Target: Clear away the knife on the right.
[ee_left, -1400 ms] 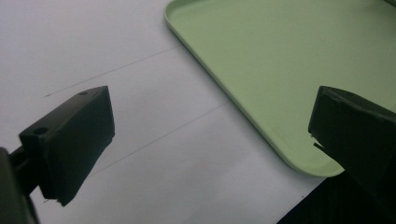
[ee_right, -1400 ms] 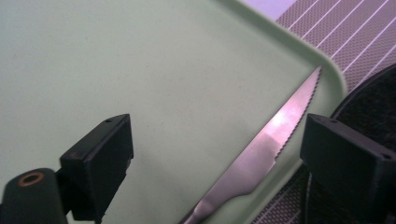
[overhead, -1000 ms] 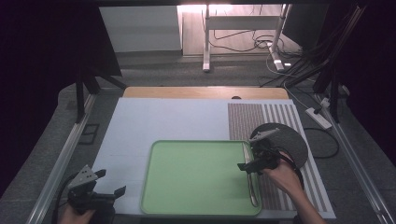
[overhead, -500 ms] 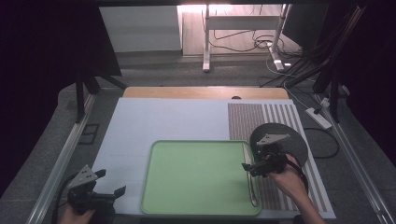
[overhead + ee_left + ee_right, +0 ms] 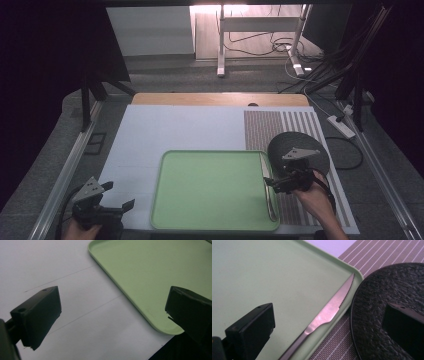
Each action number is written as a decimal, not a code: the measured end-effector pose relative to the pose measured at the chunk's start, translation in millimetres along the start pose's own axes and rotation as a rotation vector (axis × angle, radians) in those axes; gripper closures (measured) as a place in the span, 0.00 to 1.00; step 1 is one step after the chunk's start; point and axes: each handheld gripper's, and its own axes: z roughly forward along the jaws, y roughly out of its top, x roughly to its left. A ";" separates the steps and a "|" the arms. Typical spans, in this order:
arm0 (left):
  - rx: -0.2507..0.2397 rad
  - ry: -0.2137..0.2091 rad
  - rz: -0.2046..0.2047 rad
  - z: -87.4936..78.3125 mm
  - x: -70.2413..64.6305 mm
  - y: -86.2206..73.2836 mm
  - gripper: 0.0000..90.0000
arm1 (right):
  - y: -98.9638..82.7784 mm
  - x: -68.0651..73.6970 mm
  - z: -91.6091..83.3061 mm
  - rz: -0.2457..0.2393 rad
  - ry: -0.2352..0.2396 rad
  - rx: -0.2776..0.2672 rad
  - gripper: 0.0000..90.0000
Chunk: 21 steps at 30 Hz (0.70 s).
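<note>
The left gripper (image 5: pixel 107 206) has its jaws wide apart with nothing in them, and the corner of the green tray (image 5: pixel 140 272) sits between them. The right gripper (image 5: pixel 274 183) is open too. The knife (image 5: pixel 329 308) lies between its jaws, on the tray's edge, beside the dark round mat (image 5: pixel 387 290).

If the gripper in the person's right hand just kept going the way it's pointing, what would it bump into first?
Most likely the knife lying along the right edge of the green tray. It sits between the open jaws of the right gripper in the right gripper view. Depth is hard to judge, so the tray rim could come first.
</note>
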 end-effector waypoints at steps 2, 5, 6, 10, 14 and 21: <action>0.000 -0.001 -0.001 -0.1 0.1 0.0 0.01 | -2.2 -0.1 -1.2 0.005 -0.003 -0.003 0.00; 0.000 -0.001 -0.001 -0.1 0.1 0.0 0.01 | -5.4 -0.2 -2.2 0.013 -0.007 -0.005 0.00; 0.000 -0.001 -0.001 -0.1 0.2 0.0 0.01 | -6.5 -0.4 -2.3 0.014 -0.006 -0.004 0.00; -0.002 -0.002 -0.003 -0.3 0.4 -0.1 0.01 | -10.1 -0.2 -3.4 0.017 -0.015 0.002 0.00; -0.002 -0.002 -0.003 -0.3 0.4 -0.1 0.01 | -12.9 0.9 -5.8 0.015 -0.019 0.001 0.00; -0.002 -0.001 -0.003 -0.3 0.5 -0.1 0.01 | -18.6 3.0 -11.1 0.012 -0.026 0.004 0.00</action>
